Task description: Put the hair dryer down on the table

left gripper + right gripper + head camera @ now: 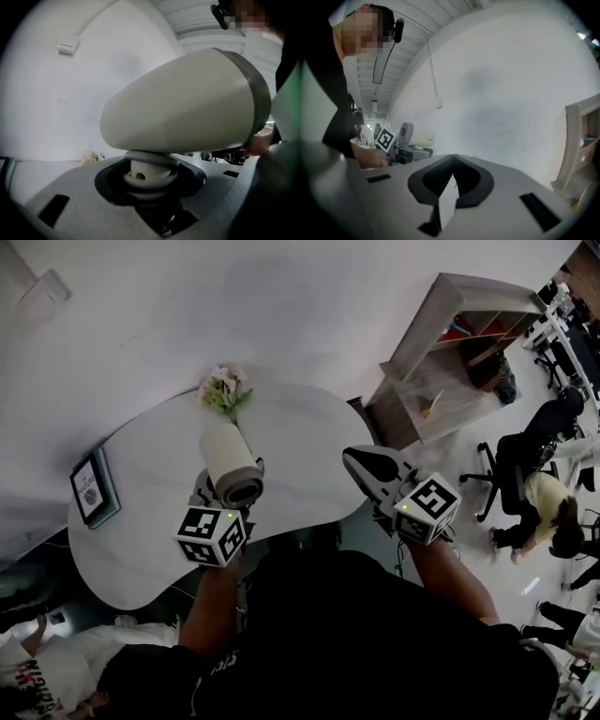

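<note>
Head view: dryer [228, 463], barrel lengthwise toward flowers [223, 390] at upper centre, grey end nearest camera. Left gripper view alone: left gripper [150, 187] clamped on handle [140, 172]. Right gripper [449, 185] closed, empty.

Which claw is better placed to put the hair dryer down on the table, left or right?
Left. The left claw grips the hair dryer by its handle, over the white table. The right claw is shut and empty.
</note>
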Demonstrator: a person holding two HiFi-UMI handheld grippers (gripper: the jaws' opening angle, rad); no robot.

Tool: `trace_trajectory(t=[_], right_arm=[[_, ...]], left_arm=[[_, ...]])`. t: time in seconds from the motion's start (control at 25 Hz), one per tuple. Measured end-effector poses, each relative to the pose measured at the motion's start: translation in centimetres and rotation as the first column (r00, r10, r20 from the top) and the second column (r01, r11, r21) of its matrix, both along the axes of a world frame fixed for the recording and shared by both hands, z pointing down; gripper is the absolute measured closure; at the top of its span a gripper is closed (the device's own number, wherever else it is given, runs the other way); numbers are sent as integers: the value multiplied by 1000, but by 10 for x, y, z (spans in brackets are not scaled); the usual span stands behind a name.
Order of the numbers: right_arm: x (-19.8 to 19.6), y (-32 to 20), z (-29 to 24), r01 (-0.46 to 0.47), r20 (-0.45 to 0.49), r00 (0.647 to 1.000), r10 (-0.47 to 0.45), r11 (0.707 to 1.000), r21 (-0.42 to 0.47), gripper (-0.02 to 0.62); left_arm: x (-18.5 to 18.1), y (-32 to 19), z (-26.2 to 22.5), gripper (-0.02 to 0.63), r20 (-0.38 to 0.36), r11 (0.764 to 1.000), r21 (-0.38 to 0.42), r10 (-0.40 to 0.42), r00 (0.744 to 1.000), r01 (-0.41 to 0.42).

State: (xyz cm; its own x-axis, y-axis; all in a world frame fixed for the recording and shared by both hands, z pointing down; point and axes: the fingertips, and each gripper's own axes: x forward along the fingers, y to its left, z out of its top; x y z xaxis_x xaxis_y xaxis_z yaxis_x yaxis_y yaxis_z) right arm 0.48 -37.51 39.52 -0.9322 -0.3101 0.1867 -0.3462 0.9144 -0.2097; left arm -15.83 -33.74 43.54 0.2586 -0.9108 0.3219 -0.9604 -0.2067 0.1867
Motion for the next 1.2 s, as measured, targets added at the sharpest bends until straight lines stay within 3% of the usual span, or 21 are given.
trace_trajectory(t=[0.2, 0.48, 0.64, 0.72, 0.88, 1.0, 1.2], right_arm=[[-27, -1, -5, 10, -28, 1000, -11, 999, -38, 589], [-63, 1, 1, 75, -66, 994, -81, 993, -91, 589], [-78, -1, -1, 210, -132, 968, -213, 977, -39, 589], [-84, -6, -5, 238, -143, 961, -237, 971, -12, 589], [-78, -30, -10, 148, -50, 988, -147, 988, 34, 589], [-74, -36, -3, 87, 31, 996, -87, 996, -19, 589], [-63, -38, 22, 38, 39, 999, -34, 995, -87, 589]], left_arm=[[-12, -1, 13, 403, -23, 999, -23, 24, 999, -24], [-30, -20, 63, 404, -36, 982, -161, 98, 995, -102], [-24, -43, 83, 404, -25, 972, -185, 144, 989, -146], [-22, -56, 96, 403, -7, 969, -200, 149, 989, -147], [-15, -74, 123, 405, -16, 957, -258, 130, 991, -129], [-5, -79, 146, 405, -6, 940, -312, 148, 989, -142], [16, -84, 186, 405, 24, 897, -405, 206, 978, -179]])
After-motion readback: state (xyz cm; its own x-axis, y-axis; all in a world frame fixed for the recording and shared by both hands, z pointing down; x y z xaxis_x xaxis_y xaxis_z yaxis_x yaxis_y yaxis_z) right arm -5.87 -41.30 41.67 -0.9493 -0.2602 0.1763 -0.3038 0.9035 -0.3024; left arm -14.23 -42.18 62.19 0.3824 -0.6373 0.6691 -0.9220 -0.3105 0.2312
